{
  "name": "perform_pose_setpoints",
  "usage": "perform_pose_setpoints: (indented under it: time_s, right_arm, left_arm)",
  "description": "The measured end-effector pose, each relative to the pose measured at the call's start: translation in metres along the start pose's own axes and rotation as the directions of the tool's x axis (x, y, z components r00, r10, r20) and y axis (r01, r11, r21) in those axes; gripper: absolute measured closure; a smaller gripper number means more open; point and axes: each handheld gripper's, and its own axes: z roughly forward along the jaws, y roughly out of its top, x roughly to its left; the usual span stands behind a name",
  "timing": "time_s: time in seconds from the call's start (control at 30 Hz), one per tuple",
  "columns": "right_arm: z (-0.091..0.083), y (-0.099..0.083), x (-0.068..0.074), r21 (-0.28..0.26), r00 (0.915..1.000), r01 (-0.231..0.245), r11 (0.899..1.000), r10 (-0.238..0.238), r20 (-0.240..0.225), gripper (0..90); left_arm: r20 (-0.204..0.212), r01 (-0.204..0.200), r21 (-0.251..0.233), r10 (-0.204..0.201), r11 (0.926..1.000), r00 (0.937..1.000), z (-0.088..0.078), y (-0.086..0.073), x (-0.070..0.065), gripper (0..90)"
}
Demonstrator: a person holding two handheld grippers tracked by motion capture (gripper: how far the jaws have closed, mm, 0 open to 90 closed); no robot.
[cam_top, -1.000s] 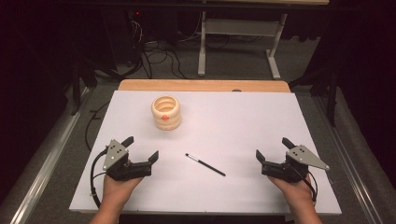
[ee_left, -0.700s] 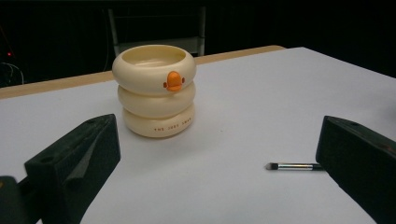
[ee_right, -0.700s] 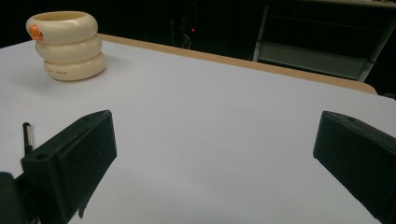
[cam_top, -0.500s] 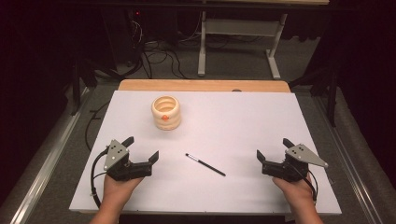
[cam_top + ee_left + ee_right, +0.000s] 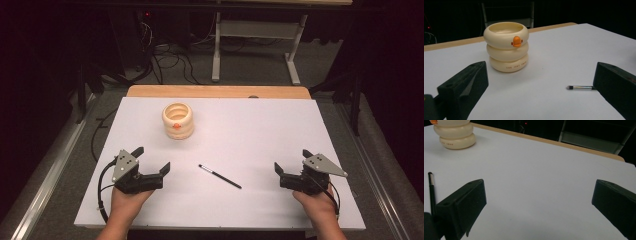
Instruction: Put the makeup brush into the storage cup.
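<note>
1. 2 tongs rest on the white worktop, the left tongs and right tongs both spread wide and holding nothing.
2. Between them, apart from both, lies a thin black brush, flat on the worktop.
3. Its long axis runs diagonally: the pale-tipped end points toward the far left, the black handle toward the near right.
4. A cream ringed cup with an orange beak stands upright beyond the brush, well apart from it.
</note>
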Motion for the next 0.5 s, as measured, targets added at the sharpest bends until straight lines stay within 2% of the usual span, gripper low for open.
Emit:
perform_pose_setpoints:
  time_s: [0.37,0.5]
  right_arm:
    - [0.0045,-0.0015,-0.0005,0.086,0.9999,0.012,0.996,-0.012,-0.002,0.8]
    - [0.0062,-0.0023,-0.0006,0.113,0.9994,0.035,0.993,-0.035,-0.006,0.8]
  left_arm:
    - [-0.004,0.001,0.003,-0.001,1.0,1.0,0.0,-0.0004,0.0014,0.5]
    - [-0.004,0.003,0.006,-0.003,1.0,1.0,0.0005,-0.0005,0.0015,0.6]
